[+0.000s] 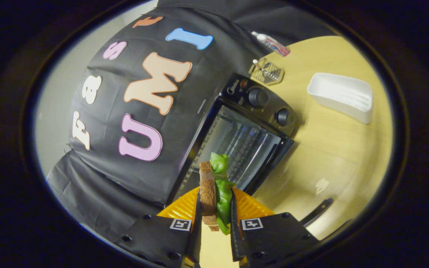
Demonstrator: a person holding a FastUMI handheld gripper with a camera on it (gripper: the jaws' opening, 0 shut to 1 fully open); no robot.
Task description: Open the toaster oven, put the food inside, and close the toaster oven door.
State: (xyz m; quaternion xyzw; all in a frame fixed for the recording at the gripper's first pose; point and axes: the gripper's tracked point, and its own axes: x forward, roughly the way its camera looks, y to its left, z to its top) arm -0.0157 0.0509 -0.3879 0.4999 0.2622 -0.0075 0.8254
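My gripper (216,214) is shut on a sandwich (214,190) of brown bread and green lettuce, held on edge between both fingers. Just beyond the sandwich stands the black toaster oven (251,111) with two knobs on its control panel. Its door (274,163) hangs open, and the wire rack (242,145) inside shows through the opening. The view is tilted, so the oven appears rotated. The sandwich's far end overlaps the oven's opening, but I cannot tell whether it is inside.
The oven sits on a light wooden table (330,156). A white rectangular tray (343,96) lies on the table beyond the oven. A small wire rack (266,71) and a tube (272,43) lie near the table's far edge. The booth's black cloth wall (125,167) hangs behind the oven.
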